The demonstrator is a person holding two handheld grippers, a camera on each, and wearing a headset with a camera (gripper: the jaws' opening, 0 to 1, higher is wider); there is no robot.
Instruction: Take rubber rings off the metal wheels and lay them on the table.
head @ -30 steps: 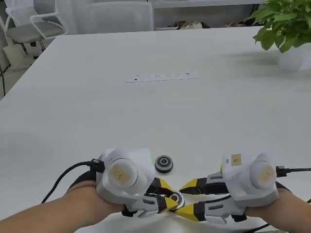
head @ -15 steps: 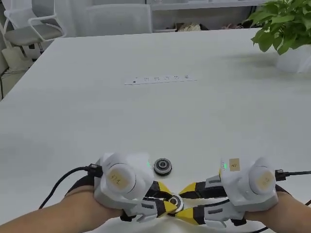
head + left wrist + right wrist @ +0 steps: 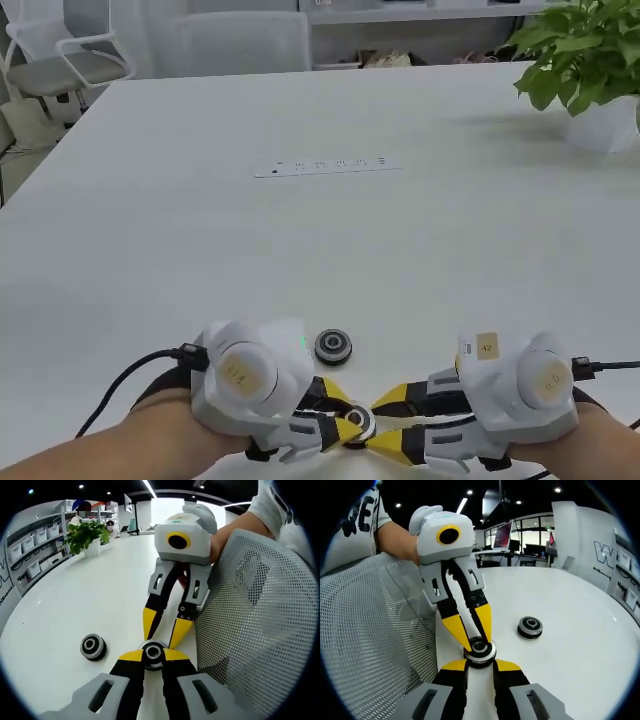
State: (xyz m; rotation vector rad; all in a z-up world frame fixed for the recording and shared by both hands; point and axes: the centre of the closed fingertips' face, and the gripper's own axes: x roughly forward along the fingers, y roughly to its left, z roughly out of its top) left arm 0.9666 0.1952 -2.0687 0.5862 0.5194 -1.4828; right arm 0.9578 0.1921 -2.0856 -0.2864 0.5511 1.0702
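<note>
My right tool (image 3: 385,425) has closed in, now pinching the wheel (image 3: 356,420) my left tool (image 3: 340,428) also clamps, so peeling its rubber ring (image 3: 480,658) can start. The spare wheel (image 3: 333,346) rests at twelve o'clock on the table (image 3: 300,240).

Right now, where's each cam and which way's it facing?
Head view: on the headset, looking forward and down at the table; forearms, left gripper and right gripper at the bottom.
Left gripper view: on the left gripper, facing the right gripper across the held wheel; an arm behind it.
Right gripper view: on the right gripper, facing back at the left gripper; an arm behind it.
Shared: held wheel, second wheel.
</note>
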